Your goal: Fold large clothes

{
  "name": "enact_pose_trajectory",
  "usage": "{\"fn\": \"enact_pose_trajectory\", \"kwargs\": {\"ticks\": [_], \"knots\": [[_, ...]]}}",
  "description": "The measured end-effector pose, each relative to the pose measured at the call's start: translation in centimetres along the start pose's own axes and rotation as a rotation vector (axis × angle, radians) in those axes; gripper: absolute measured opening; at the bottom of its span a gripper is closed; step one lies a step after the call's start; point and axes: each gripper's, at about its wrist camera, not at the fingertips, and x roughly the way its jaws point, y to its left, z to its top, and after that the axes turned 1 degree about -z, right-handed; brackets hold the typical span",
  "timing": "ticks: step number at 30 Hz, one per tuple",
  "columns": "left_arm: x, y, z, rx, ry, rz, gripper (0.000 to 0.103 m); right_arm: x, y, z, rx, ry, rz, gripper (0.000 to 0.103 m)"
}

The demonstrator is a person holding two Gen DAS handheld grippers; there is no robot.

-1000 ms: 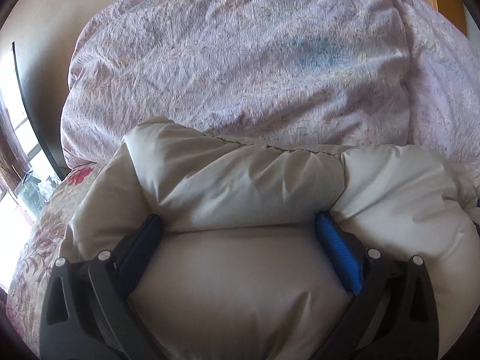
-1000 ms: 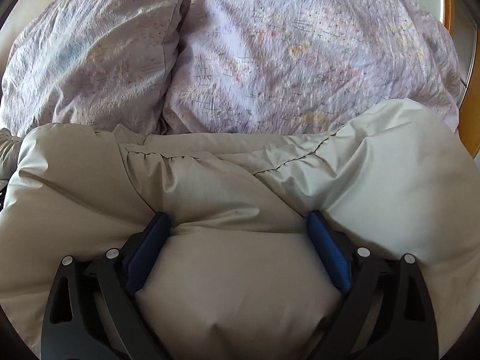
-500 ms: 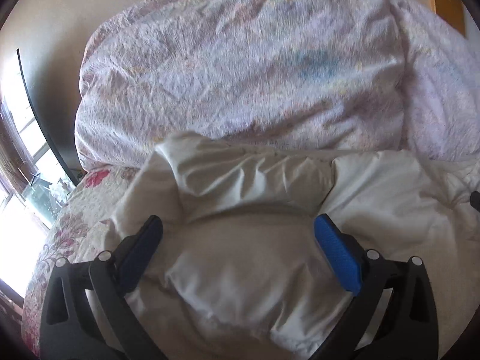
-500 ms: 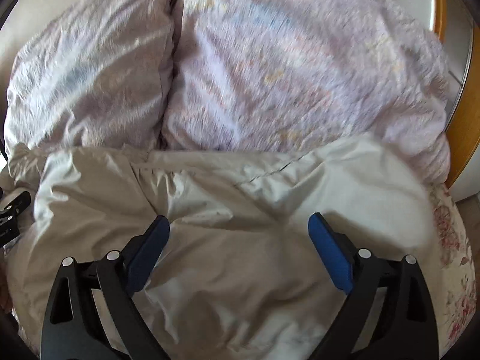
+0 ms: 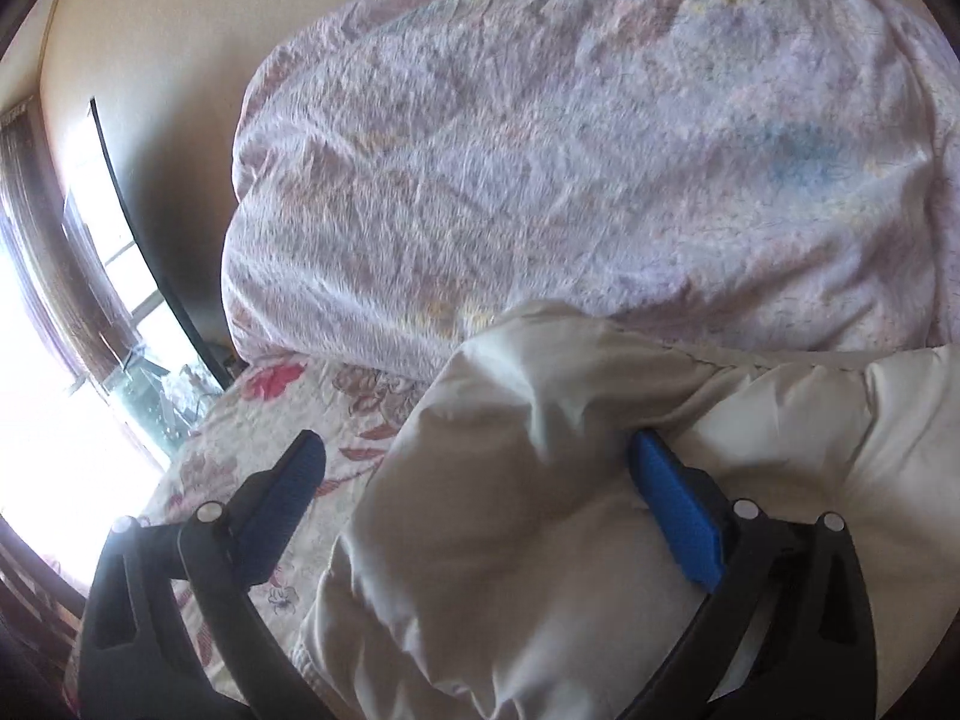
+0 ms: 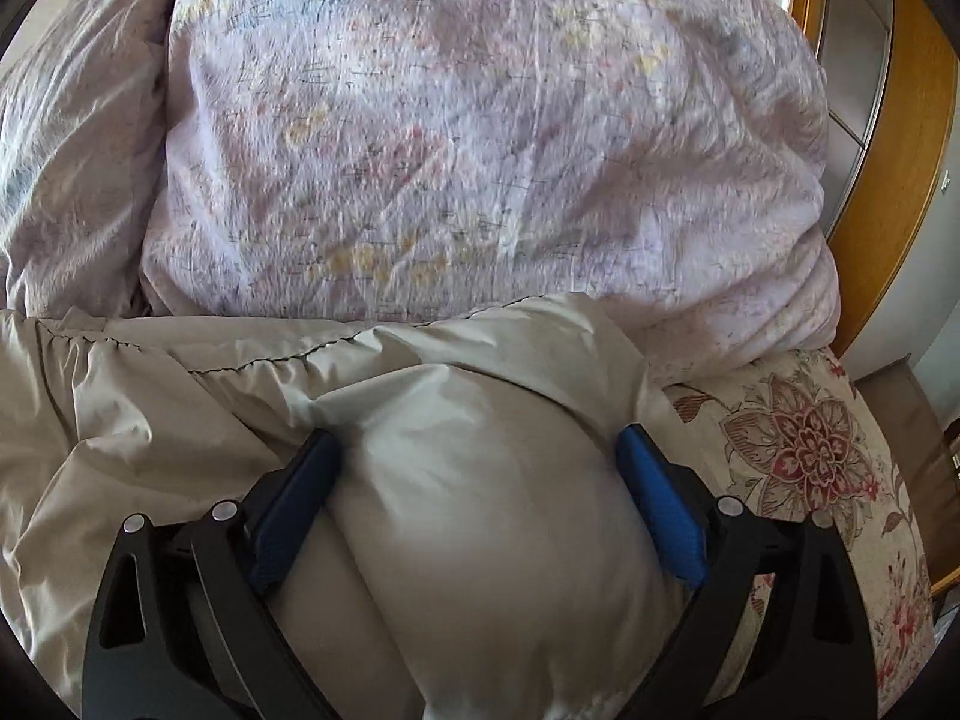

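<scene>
A puffy beige down jacket (image 5: 780, 420) lies folded on the bed, with a stitched seam running along its far edge. My left gripper (image 5: 474, 441) is open over the jacket's left end. Its right pad (image 5: 678, 516) presses into the padding, while its left pad (image 5: 288, 492) hovers over the bedsheet, off the jacket. In the right wrist view the jacket (image 6: 150, 420) spreads to the left. My right gripper (image 6: 479, 437) stands open astride the jacket's right end, and a padded bulge fills the gap and touches both pads.
A crumpled lilac patterned duvet (image 5: 570, 150) (image 6: 480, 150) is heaped just behind the jacket. The floral bedsheet (image 5: 270, 420) (image 6: 810, 438) shows at both ends. A bright window (image 5: 48, 420) is at the left. A wooden frame (image 6: 900, 120) stands at the right.
Both grippers have slid outward along the jacket, the left one to its left end and the right one to its right end. Floral bedsheet now shows beside each. Both stayed open.
</scene>
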Motion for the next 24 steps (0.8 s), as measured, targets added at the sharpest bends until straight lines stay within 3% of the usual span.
{"fn": "enact_pose_trajectory", "kwargs": {"ticks": [13, 20, 24], "knots": [[4.0, -0.2, -0.6, -0.043, 0.147, -0.046, 0.101, 3.7, -1.6, -0.1, 0.034, 0.120, 0.061, 0.102], [5.5, 1.5, -1.0, -0.143, 0.208, -0.168, 0.101, 4.2, -1.9, 0.1, 0.072, 0.144, 0.118, 0.102], [5.8, 2.0, -1.2, -0.168, 0.215, -0.195, 0.101, 4.0, -1.9, 0.2, 0.081, 0.143, 0.125, 0.102]]}}
